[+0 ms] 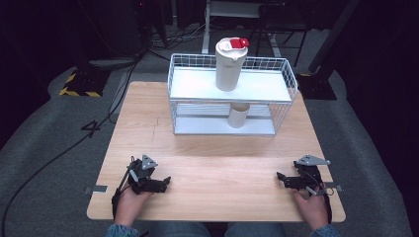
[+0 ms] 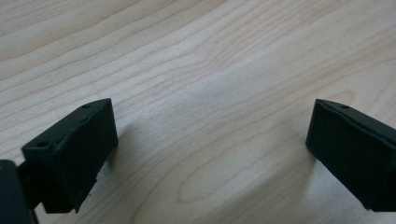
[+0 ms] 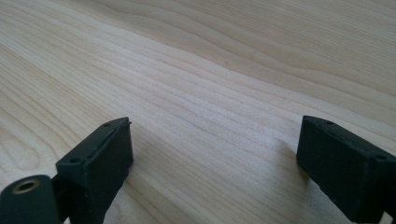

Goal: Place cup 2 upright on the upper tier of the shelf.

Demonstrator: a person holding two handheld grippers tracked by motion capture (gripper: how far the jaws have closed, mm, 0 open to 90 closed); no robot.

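- High view: the person's two hands rest at the near edge of the wooden worktop, one at each corner, each holding a claw.
- The left claw lies low on the wood at the near left and points toward the middle of the worktop. In the left gripper view its two black jaws stand wide apart, with nothing but bare wood grain between them.
- The right claw sits at the near right, well apart from the left one, and points inward toward it. In the right gripper view its jaws are also spread, and again only wood shows in the gap.
- Neither claw has hold of anything.
- At the far side of the worktop stands a white wire rack with two shelves.
- A tall cream tumbler with a red-and-white lid stands upright on the upper shelf, about at its middle.
- A small cream cup stands on the lower shelf, more or less under the tumbler.
- Both vessels are well away from the claws, across a wide stretch of bare wood.
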